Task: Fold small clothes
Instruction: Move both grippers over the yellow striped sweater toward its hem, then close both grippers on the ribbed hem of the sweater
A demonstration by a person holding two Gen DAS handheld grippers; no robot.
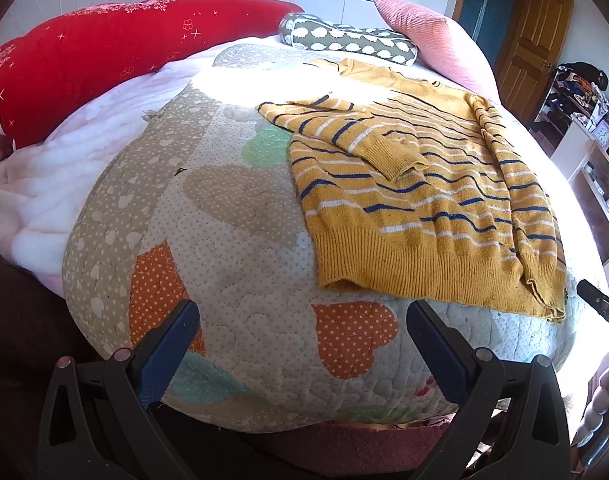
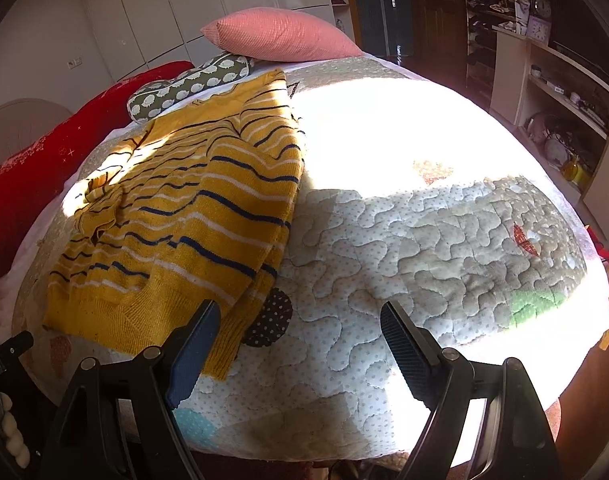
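A mustard-yellow sweater (image 1: pixel 420 192) with navy and white stripes lies on the quilted bed cover (image 1: pixel 240 264). One sleeve is folded across its front and the right side is folded inward. It also shows in the right wrist view (image 2: pixel 192 208), at the left. My left gripper (image 1: pixel 302 316) is open and empty, above the quilt, just short of the sweater's hem. My right gripper (image 2: pixel 300 320) is open and empty, above the quilt (image 2: pixel 424 232), its left finger beside the hem's right corner.
A red bolster (image 1: pixel 88 56), a green patterned cushion (image 1: pixel 344 40) and a pink pillow (image 1: pixel 424 32) lie at the head of the bed. A white fleece blanket (image 1: pixel 44 184) lies at the left. Shelves with clutter (image 2: pixel 560 92) stand to the right. The right gripper's tip (image 1: pixel 596 300) shows at the right edge.
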